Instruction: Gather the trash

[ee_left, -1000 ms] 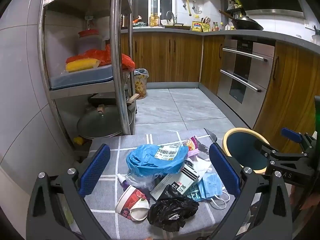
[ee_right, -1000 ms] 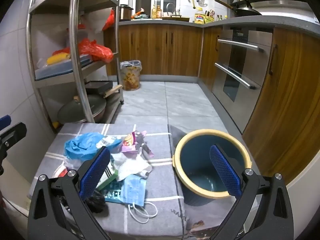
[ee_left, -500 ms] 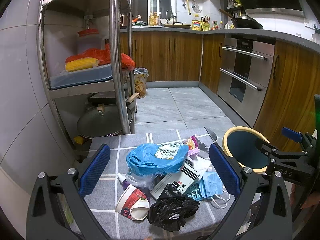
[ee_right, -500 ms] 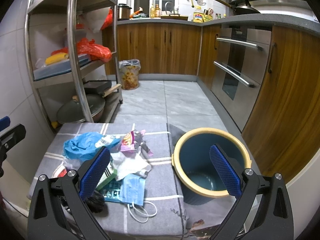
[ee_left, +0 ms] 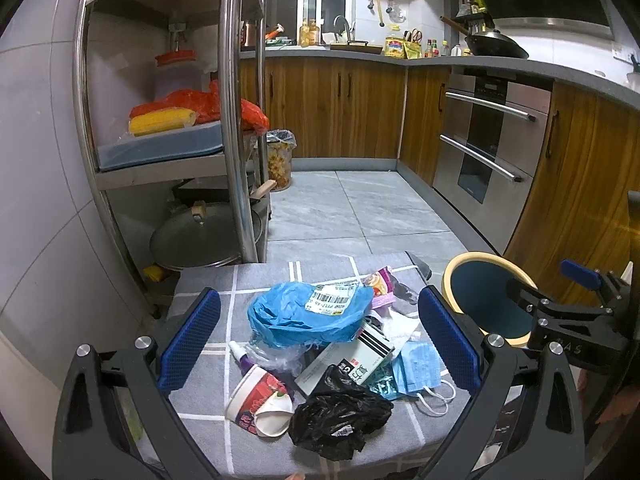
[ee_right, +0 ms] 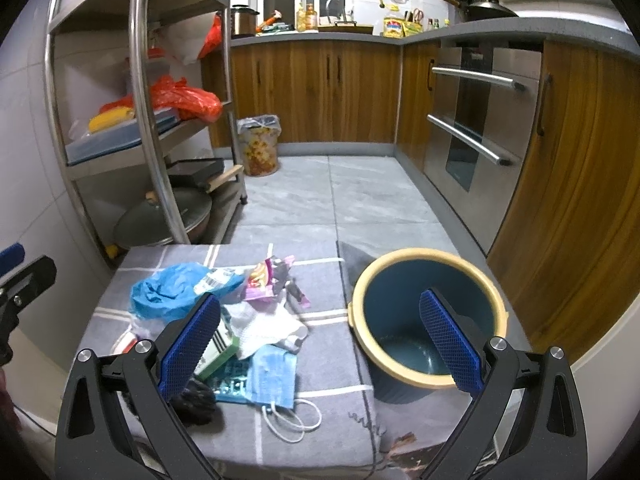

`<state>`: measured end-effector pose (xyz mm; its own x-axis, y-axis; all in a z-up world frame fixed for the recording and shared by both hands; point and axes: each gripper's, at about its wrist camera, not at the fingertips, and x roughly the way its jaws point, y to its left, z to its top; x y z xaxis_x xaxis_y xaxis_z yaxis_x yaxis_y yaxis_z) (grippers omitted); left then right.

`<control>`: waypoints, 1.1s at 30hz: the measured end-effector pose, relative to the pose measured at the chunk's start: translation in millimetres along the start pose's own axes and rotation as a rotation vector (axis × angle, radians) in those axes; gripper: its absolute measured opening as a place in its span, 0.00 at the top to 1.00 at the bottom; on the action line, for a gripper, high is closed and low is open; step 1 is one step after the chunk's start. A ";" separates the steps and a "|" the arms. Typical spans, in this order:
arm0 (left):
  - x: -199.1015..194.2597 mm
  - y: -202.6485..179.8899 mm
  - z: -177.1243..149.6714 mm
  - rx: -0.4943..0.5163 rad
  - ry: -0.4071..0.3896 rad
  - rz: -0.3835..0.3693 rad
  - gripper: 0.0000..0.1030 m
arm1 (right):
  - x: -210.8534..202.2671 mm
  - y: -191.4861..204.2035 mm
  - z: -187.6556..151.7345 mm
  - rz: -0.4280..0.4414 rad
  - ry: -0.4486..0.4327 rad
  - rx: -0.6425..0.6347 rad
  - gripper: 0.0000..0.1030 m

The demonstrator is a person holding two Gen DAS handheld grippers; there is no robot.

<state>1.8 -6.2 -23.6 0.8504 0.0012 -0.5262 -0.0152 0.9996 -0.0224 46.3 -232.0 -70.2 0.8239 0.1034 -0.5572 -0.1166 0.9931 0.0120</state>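
My fingers: I am holding both pairs wide apart, and nothing is sitting between them. My left gripper (ee_left: 318, 338) is hanging over the trash pile. My right gripper (ee_right: 318, 338) is hanging between the pile and the bucket.

Trash pile: It is lying in the lower middle of the left view, on the gray checked cloth (ee_left: 208, 284). I am seeing a blue bag (ee_left: 296, 314), a black bag (ee_left: 340, 416), a red and white cup (ee_left: 260, 400), a face mask (ee_left: 418, 368) and a flat box (ee_left: 352, 360).

Bucket: The blue bucket with the yellow rim (ee_right: 426, 310) is standing at the right of the pile, apart from it. It is looking empty.

Which way: The pile is lying right ahead of my left fingers and a bit below them. The flat box is pointing from lower left to upper right.

Nearer hand: I am thinking my left hand is nearer to the trash, and my right is nearer to the bucket.
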 end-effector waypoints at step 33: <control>43.9 29.9 33.2 0.049 0.030 0.049 0.05 | 67.0 17.7 31.1 -0.027 0.077 0.010 0.04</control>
<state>56.1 24.7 -19.1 0.8328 0.0504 -0.5512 -0.0304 0.9985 0.0454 116.7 -205.8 -81.4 0.7818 0.0721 -0.6194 -0.0888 0.9960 0.0038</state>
